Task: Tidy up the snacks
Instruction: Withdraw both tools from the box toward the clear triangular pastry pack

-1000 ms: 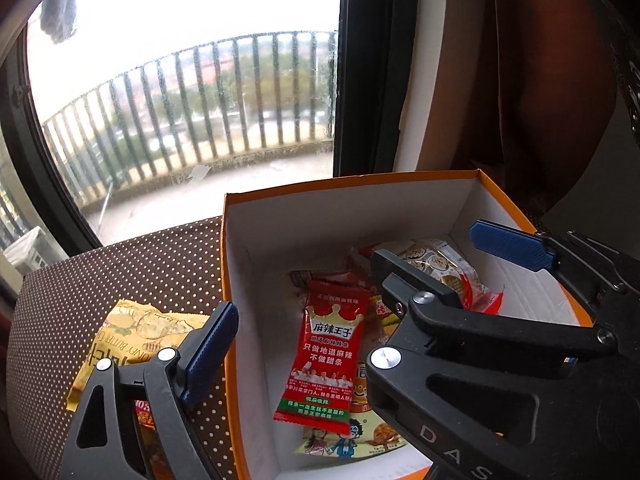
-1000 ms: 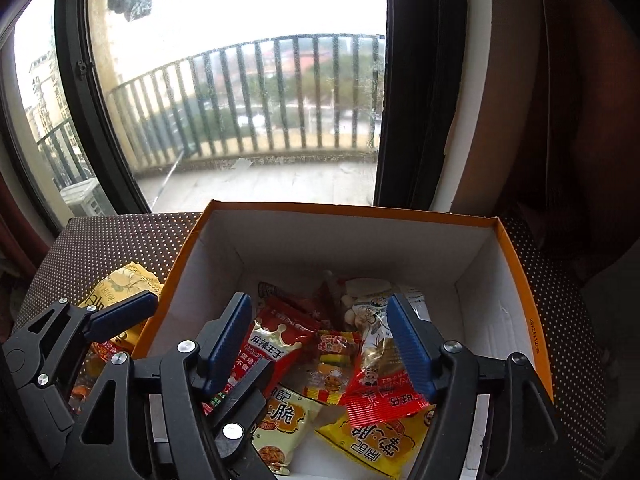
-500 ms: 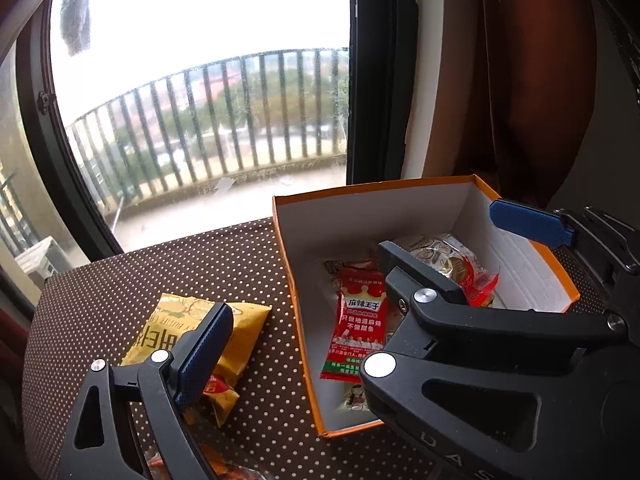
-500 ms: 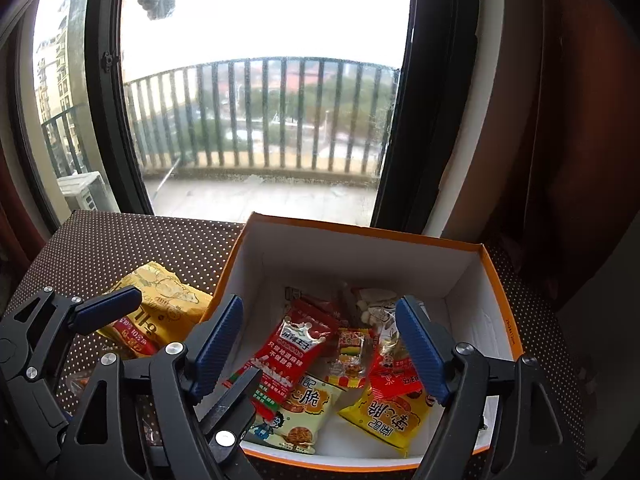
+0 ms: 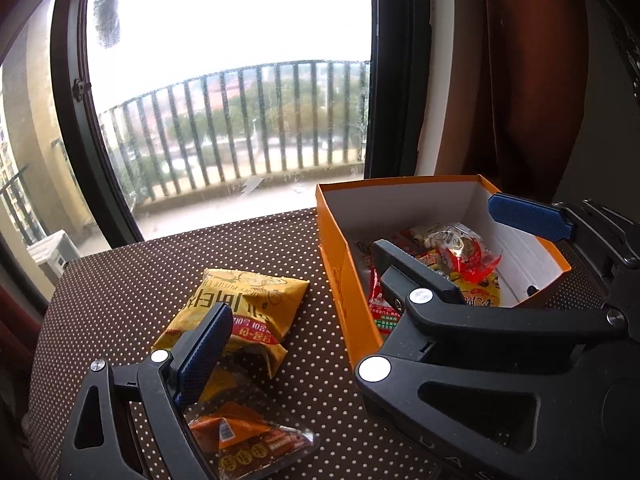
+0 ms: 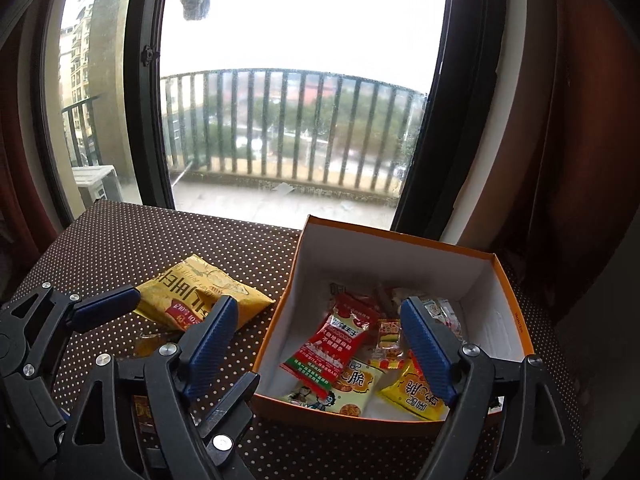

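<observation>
Hovering left tongs agape beside box, right tongs agape.

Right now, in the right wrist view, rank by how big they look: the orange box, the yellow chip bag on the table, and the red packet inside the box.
1. Orange box, clearly largest.
2. Yellow chip bag.
3. Red packet, looks a little smaller than the bag, though the left claw partly covers the bag, so that call is unsure.

A brown polka-dot tablecloth lies before a window overlooking a balcony railing.
</observation>
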{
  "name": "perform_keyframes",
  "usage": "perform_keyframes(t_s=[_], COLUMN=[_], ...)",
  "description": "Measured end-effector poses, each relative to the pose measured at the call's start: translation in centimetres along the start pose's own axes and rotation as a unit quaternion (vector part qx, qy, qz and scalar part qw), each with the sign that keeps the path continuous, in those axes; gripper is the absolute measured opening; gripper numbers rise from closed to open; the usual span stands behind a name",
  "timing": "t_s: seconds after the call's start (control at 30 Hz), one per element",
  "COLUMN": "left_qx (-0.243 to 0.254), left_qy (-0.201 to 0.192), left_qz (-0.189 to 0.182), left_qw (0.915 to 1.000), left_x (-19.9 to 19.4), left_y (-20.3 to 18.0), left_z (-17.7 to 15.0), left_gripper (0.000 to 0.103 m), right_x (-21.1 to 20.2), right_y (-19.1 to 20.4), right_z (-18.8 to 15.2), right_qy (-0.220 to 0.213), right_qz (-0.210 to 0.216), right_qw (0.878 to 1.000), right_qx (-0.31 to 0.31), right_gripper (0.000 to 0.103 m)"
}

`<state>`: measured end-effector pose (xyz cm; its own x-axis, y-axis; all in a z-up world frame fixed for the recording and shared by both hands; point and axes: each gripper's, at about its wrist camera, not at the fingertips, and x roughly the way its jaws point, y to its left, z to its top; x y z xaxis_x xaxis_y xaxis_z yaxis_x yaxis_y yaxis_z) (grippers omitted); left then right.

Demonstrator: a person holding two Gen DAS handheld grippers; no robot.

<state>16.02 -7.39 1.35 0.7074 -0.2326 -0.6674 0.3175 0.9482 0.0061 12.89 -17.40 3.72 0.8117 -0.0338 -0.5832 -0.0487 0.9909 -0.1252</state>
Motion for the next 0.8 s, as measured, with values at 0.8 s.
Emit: perform_keyframes(t_s=[0.8], left_qx=[-0.034], left_qy=[-0.004], left_qz=[0.037], left_qw=[0.9987], left_x=[-4.0], left_y=[5.5], left_z=[-8.3], left_gripper=[0.093], right_x=[-1.2], right_y=[10.5], right_z=[-4.5], right_qy=[-0.011], right_qz=[0.117], right_qw=[0.993], right_qx=[-0.029], right_gripper=[0.086])
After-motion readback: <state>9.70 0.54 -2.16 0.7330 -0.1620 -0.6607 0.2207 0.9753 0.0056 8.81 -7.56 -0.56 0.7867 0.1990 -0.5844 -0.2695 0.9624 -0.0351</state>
